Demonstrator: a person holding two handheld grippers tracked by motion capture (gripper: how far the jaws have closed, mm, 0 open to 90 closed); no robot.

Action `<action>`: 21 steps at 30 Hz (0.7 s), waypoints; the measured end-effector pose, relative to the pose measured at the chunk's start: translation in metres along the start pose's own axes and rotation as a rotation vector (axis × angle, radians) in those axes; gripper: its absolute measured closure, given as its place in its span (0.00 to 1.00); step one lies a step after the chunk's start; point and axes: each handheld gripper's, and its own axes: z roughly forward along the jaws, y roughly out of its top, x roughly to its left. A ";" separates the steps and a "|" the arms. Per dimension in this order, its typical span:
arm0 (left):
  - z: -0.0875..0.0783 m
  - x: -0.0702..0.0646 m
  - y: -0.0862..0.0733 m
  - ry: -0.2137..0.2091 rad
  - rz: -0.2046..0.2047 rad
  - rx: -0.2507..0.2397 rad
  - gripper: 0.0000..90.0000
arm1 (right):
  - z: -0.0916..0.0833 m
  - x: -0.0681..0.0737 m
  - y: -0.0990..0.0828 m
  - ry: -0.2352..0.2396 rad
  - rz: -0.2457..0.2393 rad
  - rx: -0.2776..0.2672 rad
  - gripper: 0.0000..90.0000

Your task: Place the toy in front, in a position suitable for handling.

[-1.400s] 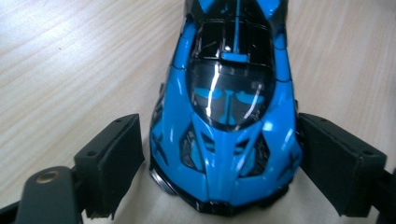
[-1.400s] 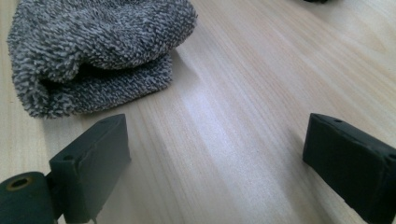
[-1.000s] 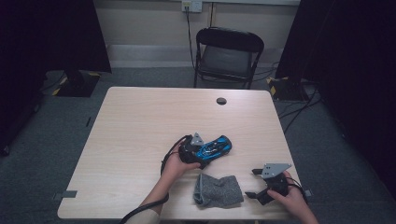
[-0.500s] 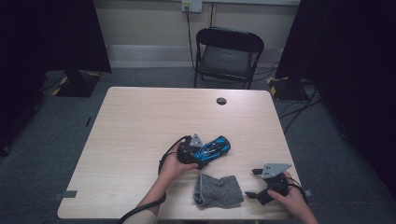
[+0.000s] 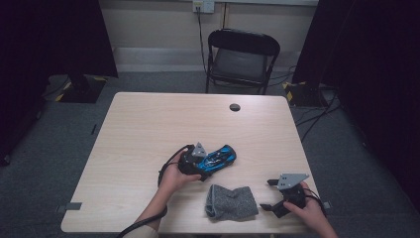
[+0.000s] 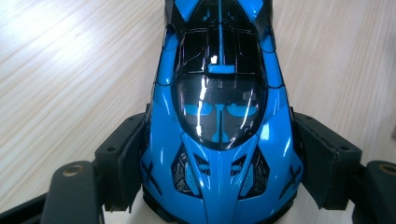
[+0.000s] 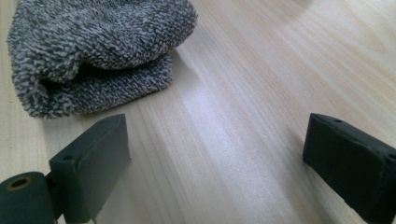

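Left tongs (image 6: 219,196) are gripping the blue car (image 6: 219,116) by its sides, having just closed, lower centre of frame. Right tongs (image 7: 219,168) are waiting released beside the cloth (image 7: 93,51), likely for wiping.

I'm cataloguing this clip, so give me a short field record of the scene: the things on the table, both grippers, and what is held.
surface: light wooden table
main thing: glossy blue and black toy car, between the left gripper's jaws
left gripper: jaws have just been closing; pads against the car's sides, so it appears gripped
right gripper: jaws wide apart, nothing between them, over bare wood
cloth: folded grey knitted cloth, lying between the two hands, untouched
other: small round black disc near the far edge; black folding chair behind the table
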 end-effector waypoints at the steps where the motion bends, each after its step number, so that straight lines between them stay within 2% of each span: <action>1: -0.002 0.001 -0.002 0.006 -0.007 0.001 0.28 | 0.000 0.000 0.000 0.000 0.000 0.000 0.07; 6: -0.014 0.006 -0.013 0.030 -0.025 -0.010 0.28 | 0.000 0.000 0.000 0.000 0.000 0.000 0.07; 11: -0.026 0.008 -0.021 0.037 -0.028 -0.002 0.28 | 0.000 0.000 0.000 0.000 0.000 0.000 0.07; 17: -0.037 0.010 -0.032 0.046 -0.052 -0.004 0.28 | 0.000 0.000 0.000 0.000 0.000 0.000 0.07; 21: -0.045 0.010 -0.039 0.056 -0.047 -0.002 0.28 | 0.000 0.000 0.000 0.000 0.000 0.000 0.07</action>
